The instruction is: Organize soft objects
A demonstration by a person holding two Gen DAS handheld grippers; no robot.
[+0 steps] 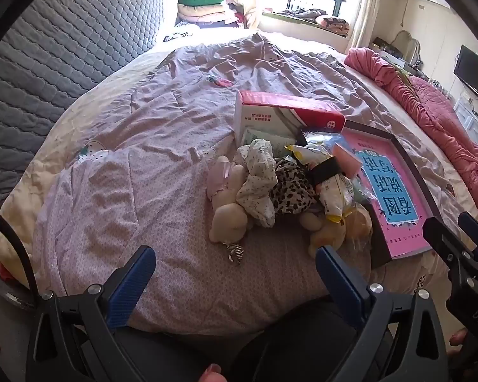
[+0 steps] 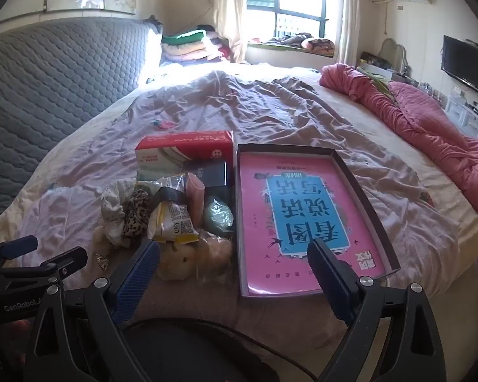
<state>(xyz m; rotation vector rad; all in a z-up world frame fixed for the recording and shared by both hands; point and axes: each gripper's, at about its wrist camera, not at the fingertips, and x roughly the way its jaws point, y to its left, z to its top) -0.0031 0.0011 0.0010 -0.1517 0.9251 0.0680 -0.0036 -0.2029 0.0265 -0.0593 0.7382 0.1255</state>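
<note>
A heap of soft things lies on the bed: a cream plush toy (image 1: 228, 219), a floral cloth (image 1: 258, 184), a leopard-print cloth (image 1: 291, 191), a snack packet (image 1: 333, 191) and a second plush (image 1: 329, 232). The heap also shows in the right wrist view, with the leopard cloth (image 2: 137, 213) and packet (image 2: 172, 222). An open shallow box with a pink and blue bottom (image 2: 302, 219) lies right of the heap (image 1: 395, 187). My left gripper (image 1: 235, 273) is open and empty, just short of the heap. My right gripper (image 2: 234, 267) is open and empty, over the box's near edge.
A red and white carton (image 1: 286, 114) stands behind the heap, also in the right wrist view (image 2: 184, 149). A pink quilt (image 2: 430, 130) is bunched along the bed's right side. A grey quilted headboard (image 1: 63, 63) runs along the left. Folded bedding (image 2: 188, 44) is stacked by the window.
</note>
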